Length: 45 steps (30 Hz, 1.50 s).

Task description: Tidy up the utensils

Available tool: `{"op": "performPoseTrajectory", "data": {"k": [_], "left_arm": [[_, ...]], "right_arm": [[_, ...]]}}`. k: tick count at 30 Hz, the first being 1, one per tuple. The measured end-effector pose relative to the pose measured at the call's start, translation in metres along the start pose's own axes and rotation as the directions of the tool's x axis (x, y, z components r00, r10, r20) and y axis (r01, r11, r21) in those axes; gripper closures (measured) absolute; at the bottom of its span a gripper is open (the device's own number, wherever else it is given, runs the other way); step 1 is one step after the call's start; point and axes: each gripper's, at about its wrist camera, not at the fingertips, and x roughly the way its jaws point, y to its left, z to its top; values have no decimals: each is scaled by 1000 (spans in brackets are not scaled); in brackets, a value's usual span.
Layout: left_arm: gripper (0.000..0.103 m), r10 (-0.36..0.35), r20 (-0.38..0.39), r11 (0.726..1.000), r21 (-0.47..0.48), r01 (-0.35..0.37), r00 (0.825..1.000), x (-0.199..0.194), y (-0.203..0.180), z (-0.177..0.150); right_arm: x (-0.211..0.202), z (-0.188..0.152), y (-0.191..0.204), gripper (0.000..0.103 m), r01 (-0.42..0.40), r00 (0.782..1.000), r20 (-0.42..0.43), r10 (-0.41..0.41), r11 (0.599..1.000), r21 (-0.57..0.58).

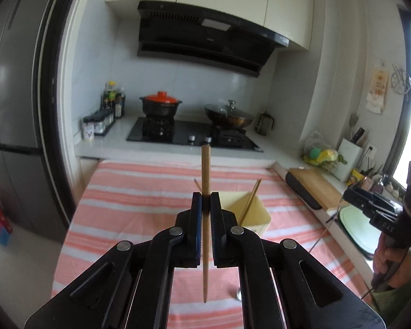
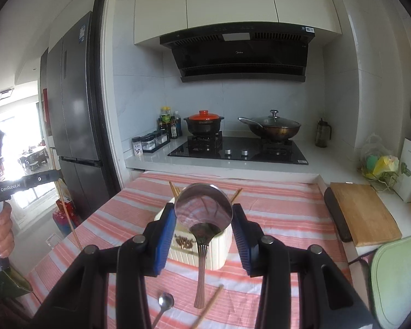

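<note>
Now, at the left gripper (image 1: 205, 205), we find the jaws clenched on a single wooden chopstick (image 1: 205, 170), which stands nearly upright between the pads; its blunt end rises above the fingertips and its tapered tip hangs below them, so the long axis runs top to bottom across the line of the fingers; beyond and slightly to the right of those fingers sits the cream utensil holder (image 1: 253, 212) on the striped cloth (image 1: 139, 189), with other chopsticks (image 1: 250, 201) already leaning inside it. At the right gripper (image 2: 204, 213), we see the blue pads pressed on either flank of a large metal spoon (image 2: 204, 213) at its bowl; the bowl faces the camera and the handle hangs straight down, its end clear of the cloth; the same holder lies directly behind and below that bowl, nearer to this hand than to the left. Outward again, a small spoon (image 2: 164, 304) and a loose chopstick (image 2: 209, 305) lie on the cloth close to the camera, not yet gathered. We judge that the coming move turns on this alignment: both held pieces are already vertical, so each needs carrying over the holder's open top and lowering; the right hand has the shorter path, while the left must shift rightward.
</note>
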Motion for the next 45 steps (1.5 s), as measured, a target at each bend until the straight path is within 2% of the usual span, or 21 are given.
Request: {"op": "performPoseTrajectory", "data": {"k": [6, 12, 14, 19, 21, 24, 25, 26, 27, 28, 29, 32, 35, 36, 38, 42, 45], "left_arm": [[99, -25, 71, 1000, -11, 26, 997, 45, -14, 55], [99, -2, 85, 999, -41, 6, 996, 108, -20, 61], [99, 10, 56, 999, -46, -8, 998, 133, -20, 53], [99, 29, -55, 999, -37, -31, 998, 191, -19, 19], [99, 28, -116, 999, -32, -32, 993, 210, -20, 5], [98, 24, -214, 1000, -9, -26, 976, 233, -22, -12], [93, 33, -245, 999, 3, -33, 969, 238, -23, -16], [76, 42, -273, 999, 12, -40, 961, 242, -23, -19], [65, 51, -293, 999, 14, -49, 955, 242, -23, -20], [46, 59, -297, 998, 12, -58, 953, 236, -20, -22], [33, 66, -289, 998, 11, -66, 955, 228, -17, -22], [22, 96, -281, 995, 31, -91, 955, 191, -5, -29], [15, 136, -303, 991, 61, -123, 943, 145, 13, -54], [14, 148, -319, 989, 73, -132, 936, 130, 17, -68], [13, 163, -362, 986, 90, -139, 918, 104, 24, -103], [13, 158, -434, 987, 55, -150, 887, 65, 28, -181], [13, 146, -465, 987, 11, -159, 873, 48, 24, -231]], "right_arm": [[50, 49, -4, 61, -6, 999, 48, 5, 1000, 18], [101, 58, 0, 61, 20, 997, 69, -19, 1000, -20], [122, 50, -3, 61, 27, 999, 46, -26, 999, -22], [170, 15, -19, 61, 28, 997, -74, -26, 999, 25], [186, 2, -24, 61, 18, 990, -137, -12, 999, 43], [208, -13, -28, 60, 19, 972, -236, -6, 998, 54], [214, -16, -28, 60, 24, 965, -261, -8, 998, 58], [217, -16, -28, 59, 29, 961, -275, -11, 998, 61], [219, -14, -29, 54, 36, 958, -287, -16, 997, 65], [217, -9, -31, 51, 39, 957, -290, -15, 996, 77], [213, -3, -33, 50, 34, 960, -281, -7, 995, 93], [183, 13, -32, 50, 11, 970, -244, 16, 994, 106], [140, 12, -27, 48, 1, 971, -237, 13, 998, 60], [124, 5, -25, 42, 3, 971, -239, 6, 999, 36], [94, -18, -20, 40, 17, 968, -252, -20, 1000, -16], [43, -97, -9, 40, 80, 949, -294, -112, 990, -120], [17, -164, -2, 40, 97, 923, -361, -133, 989, -116]]}}
